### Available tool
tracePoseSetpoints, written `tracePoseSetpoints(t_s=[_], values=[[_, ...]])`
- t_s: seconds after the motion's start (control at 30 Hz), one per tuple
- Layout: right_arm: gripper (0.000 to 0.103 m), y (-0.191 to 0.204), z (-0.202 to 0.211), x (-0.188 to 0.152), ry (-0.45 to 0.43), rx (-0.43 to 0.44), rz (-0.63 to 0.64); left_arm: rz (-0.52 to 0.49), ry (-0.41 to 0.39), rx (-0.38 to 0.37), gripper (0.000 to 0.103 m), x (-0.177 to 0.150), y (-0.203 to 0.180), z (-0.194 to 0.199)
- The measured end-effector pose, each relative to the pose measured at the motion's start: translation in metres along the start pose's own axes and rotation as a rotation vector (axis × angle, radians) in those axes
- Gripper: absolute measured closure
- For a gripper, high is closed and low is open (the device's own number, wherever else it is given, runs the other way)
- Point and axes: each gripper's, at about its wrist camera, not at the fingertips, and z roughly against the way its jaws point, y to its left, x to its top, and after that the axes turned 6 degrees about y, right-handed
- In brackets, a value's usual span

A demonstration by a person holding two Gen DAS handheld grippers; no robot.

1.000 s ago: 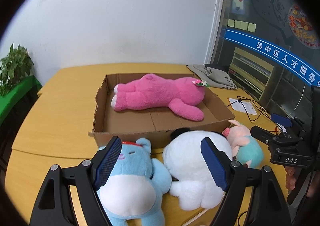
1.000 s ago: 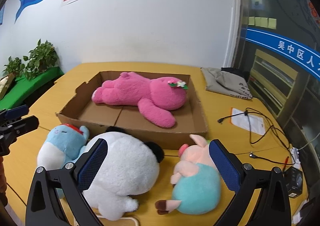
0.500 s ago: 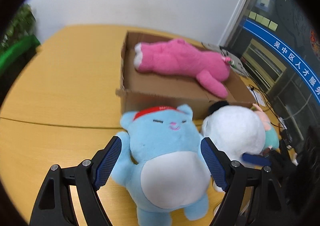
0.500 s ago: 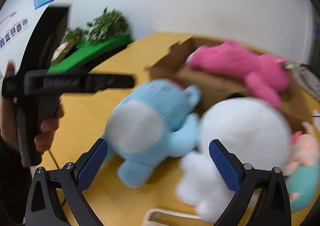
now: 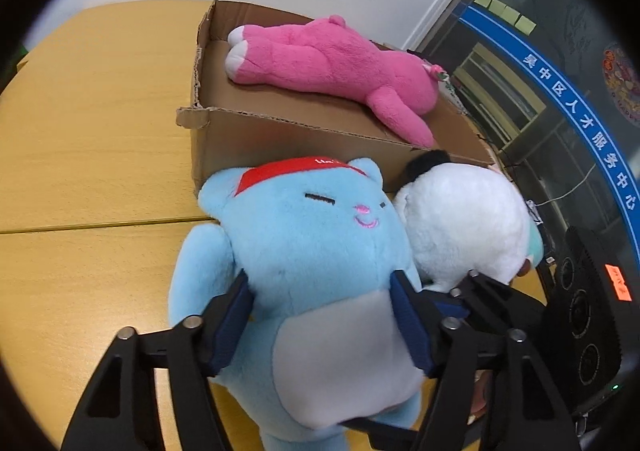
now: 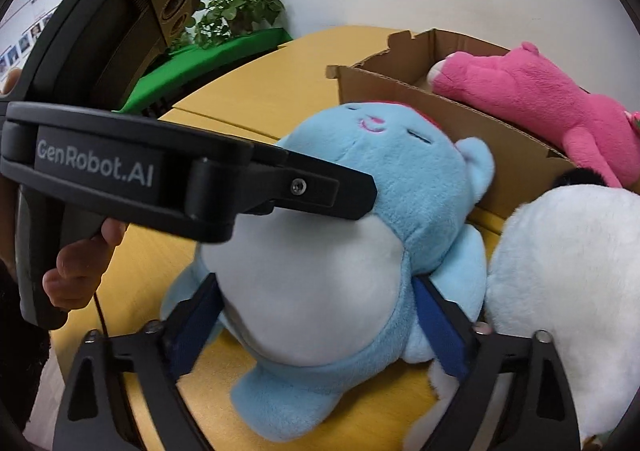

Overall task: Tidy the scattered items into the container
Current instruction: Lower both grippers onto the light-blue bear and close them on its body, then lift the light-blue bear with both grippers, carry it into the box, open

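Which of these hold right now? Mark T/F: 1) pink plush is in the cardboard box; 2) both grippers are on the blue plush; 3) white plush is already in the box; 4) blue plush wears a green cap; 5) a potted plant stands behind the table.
1) True. The pink plush lies inside the cardboard box.
2) True. The left gripper and right gripper both pinch the blue plush; their jaws have just been closing on it.
3) False. The white plush sits on the table, outside the box's front wall.
4) False. Its cap is red.
5) True. The plant is in the right wrist view.
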Motion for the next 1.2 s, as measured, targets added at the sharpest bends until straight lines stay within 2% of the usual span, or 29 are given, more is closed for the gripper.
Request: tracePoseSetpoints(t_s=[0.13,0.27,0.37,0.47,0.53,0.7,0.8,0.9,1.07,1.2], values=[[0.031,0.004,0.012,-0.004,-0.021,0.034,0.003,-0.028,-0.019,0.019,0.048,-0.005,-0.015,0.009],[0.033,0.013,0.036,-0.003,-0.095,0.007,0.034,-0.059,-0.087,0.015,0.049,-0.004,-0.037,0.037],[0.034,0.014,0.066,0.009,-0.156,-0.009,0.059,-0.092,-0.163,-0.009,0.049,0.013,-0.055,0.066],[0.034,0.010,0.103,0.033,-0.219,-0.055,0.118,-0.142,-0.239,-0.027,0.049,0.041,-0.075,0.093],[0.034,0.000,0.128,0.059,-0.254,-0.097,0.166,-0.167,-0.293,-0.048,0.049,0.074,-0.088,0.109],[0.034,-0.036,0.157,0.124,-0.289,-0.191,0.238,-0.189,-0.345,-0.092,0.049,0.150,-0.093,0.109],[0.034,-0.063,0.147,0.153,-0.278,-0.219,0.246,-0.173,-0.336,-0.099,0.049,0.185,-0.080,0.085],[0.034,-0.091,0.115,0.169,-0.239,-0.211,0.227,-0.138,-0.292,-0.093,0.049,0.207,-0.055,0.045],[0.034,-0.117,0.046,0.176,-0.139,-0.154,0.179,-0.046,-0.206,-0.089,0.049,0.212,-0.010,-0.006],[0.034,-0.121,0.005,0.177,-0.050,-0.094,0.160,0.006,-0.162,-0.065,0.049,0.201,0.016,-0.026]])
